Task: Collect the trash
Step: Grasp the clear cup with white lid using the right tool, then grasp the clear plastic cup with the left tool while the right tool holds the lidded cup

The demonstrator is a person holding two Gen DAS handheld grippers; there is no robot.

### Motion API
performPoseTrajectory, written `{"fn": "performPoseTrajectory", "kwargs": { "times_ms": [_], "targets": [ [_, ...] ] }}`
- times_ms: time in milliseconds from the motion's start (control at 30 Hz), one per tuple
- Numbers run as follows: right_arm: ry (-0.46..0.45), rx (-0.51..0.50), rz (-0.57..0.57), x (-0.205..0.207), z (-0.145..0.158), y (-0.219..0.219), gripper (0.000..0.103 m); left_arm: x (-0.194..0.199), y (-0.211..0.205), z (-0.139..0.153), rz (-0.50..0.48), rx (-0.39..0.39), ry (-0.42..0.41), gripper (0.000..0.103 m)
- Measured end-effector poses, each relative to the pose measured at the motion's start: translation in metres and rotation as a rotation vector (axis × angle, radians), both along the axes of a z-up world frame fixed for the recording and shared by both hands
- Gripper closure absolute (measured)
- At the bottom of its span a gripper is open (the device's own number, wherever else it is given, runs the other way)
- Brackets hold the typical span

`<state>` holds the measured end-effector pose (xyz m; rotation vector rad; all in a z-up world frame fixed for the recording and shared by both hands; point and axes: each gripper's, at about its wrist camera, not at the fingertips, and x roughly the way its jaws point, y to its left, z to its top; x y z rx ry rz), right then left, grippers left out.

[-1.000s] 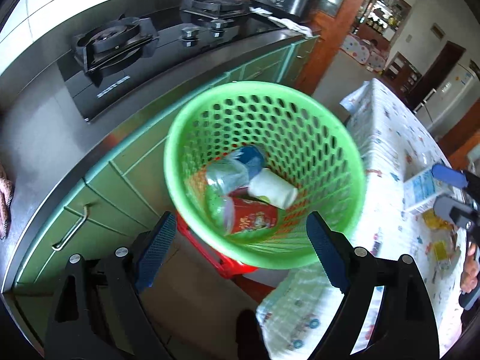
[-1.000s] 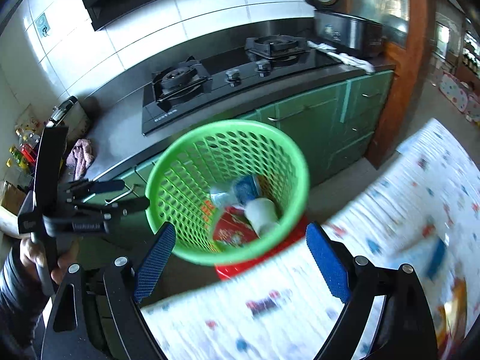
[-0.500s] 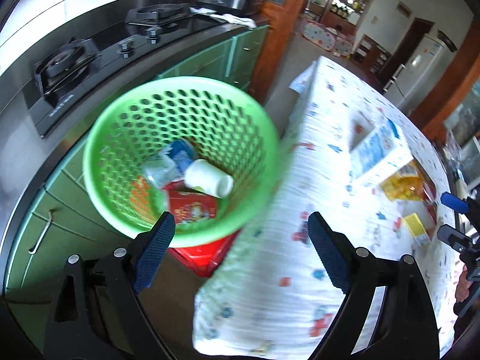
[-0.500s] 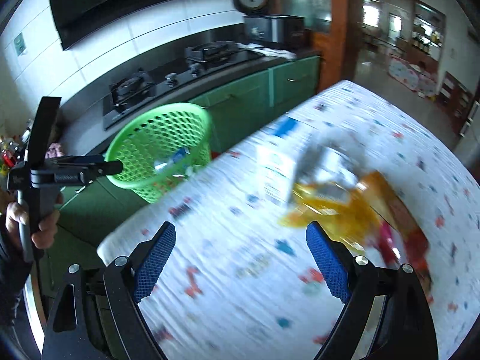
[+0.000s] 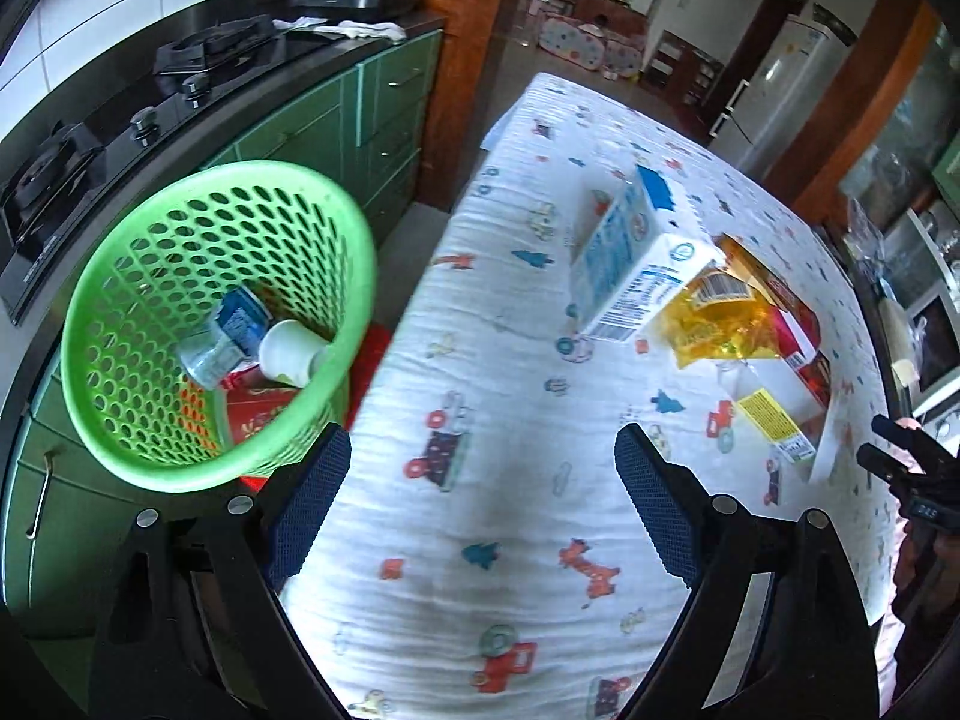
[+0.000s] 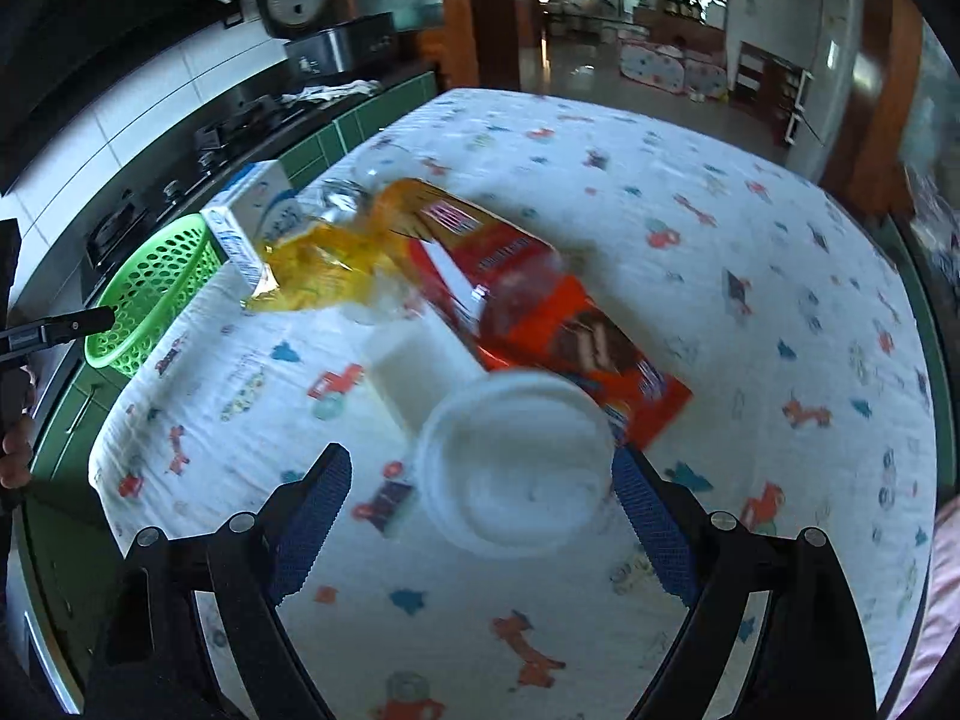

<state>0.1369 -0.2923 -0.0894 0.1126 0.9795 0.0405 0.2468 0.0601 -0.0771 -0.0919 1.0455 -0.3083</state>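
A green perforated basket [image 5: 150, 450] beside the table holds a white cup [image 5: 288, 351], a clear bottle with a blue label [image 5: 225, 330] and a red packet [image 5: 258, 414]. On the patterned tablecloth [image 5: 480, 570] lie a white and blue carton [image 5: 636, 258], a yellow wrapper [image 5: 714, 312] and a red box [image 6: 540, 312]. My left gripper [image 5: 483, 501] is open and empty above the table's near edge. My right gripper [image 6: 480, 519] is open over a white round cup [image 6: 516, 468], which sits between its fingers. The basket also shows in the right wrist view [image 6: 150, 294].
A green cabinet run with a black gas hob [image 5: 144, 114] lies left of the basket. A red stool [image 5: 372, 348] shows under the basket. A small yellow-labelled packet [image 5: 777, 426] lies near the table's right side. A fridge [image 5: 786, 84] stands far behind.
Both grippers have swung right, from the basket toward the table. The right gripper has come down over the white cup; the trash on the table is now near.
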Motion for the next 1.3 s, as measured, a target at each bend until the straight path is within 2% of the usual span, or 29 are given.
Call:
{"fn": "performPoseTrajectory", "kwargs": {
  "times_ms": [67, 233, 533, 633, 833, 867, 1100, 1300],
  "targets": [
    [0.013, 0.026, -0.014, -0.002, -0.009, -0.009, 0.013, 0.000, -0.010, 0.000, -0.017, 0.004, 0.002, 0.014],
    [0.031, 0.083, -0.017, -0.001, -0.028, -0.019, 0.012, -0.004, -0.033, -0.003, -0.057, 0.007, 0.016, 0.014],
    [0.037, 0.111, 0.017, 0.008, -0.046, -0.021, 0.012, -0.014, -0.064, -0.009, -0.100, 0.006, 0.036, 0.014],
    [0.030, 0.133, 0.018, 0.008, -0.047, -0.024, 0.018, -0.017, -0.072, -0.011, -0.106, 0.003, 0.044, 0.014],
    [0.020, 0.156, 0.022, 0.006, -0.047, -0.026, 0.020, -0.025, -0.092, -0.015, -0.121, 0.000, 0.063, 0.014],
    [0.018, 0.156, 0.023, 0.004, -0.046, -0.026, 0.026, -0.026, -0.096, -0.016, -0.124, -0.005, 0.067, 0.014],
    [0.013, 0.162, 0.011, -0.005, -0.043, -0.035, 0.026, -0.027, -0.127, -0.021, -0.136, -0.043, 0.106, 0.014],
    [0.000, 0.149, -0.006, -0.022, -0.039, -0.047, 0.026, -0.024, -0.170, -0.020, -0.134, -0.069, 0.147, 0.014]
  ]
}}
